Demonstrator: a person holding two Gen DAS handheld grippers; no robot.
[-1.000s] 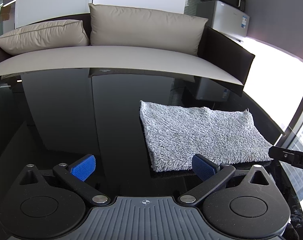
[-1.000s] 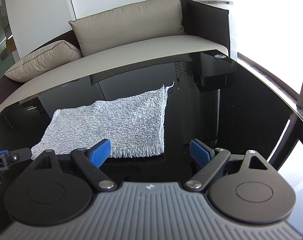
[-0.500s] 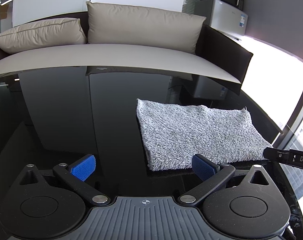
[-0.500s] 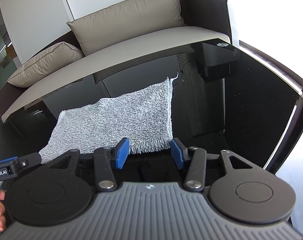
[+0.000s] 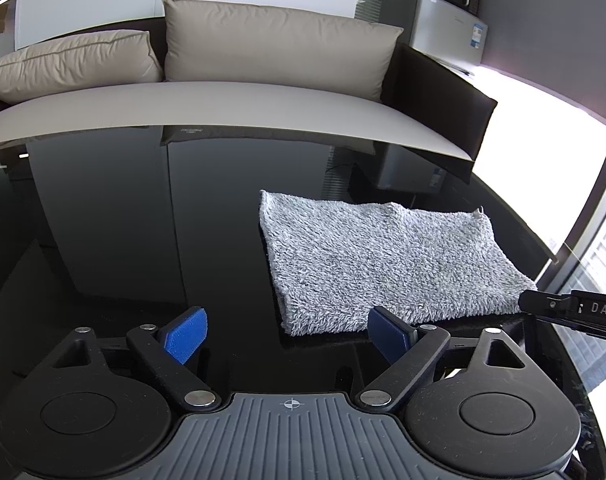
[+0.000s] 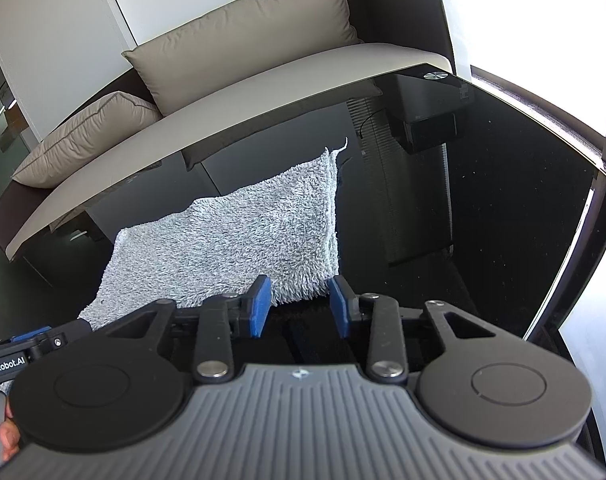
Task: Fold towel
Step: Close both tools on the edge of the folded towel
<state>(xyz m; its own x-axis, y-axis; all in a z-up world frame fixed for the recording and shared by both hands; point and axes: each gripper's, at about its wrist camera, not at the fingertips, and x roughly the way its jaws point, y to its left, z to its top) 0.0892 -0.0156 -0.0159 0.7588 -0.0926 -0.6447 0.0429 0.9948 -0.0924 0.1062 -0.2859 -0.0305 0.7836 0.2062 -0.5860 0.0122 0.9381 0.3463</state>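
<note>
Two grippers wait by the fluffy grey towel (image 5: 383,264), which lies flat on the shiny black table (image 5: 103,220) at two o'clock. The left gripper (image 5: 287,332) is wide apart; the right gripper (image 6: 299,304) is partly apart, holding nothing. It might pinch only fluff, so the corner could slip out.

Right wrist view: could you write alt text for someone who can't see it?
A grey towel lies flat on a glossy black table, its near corner just ahead of the right gripper, whose fingers are partly open. A beige sofa sits behind.
</note>
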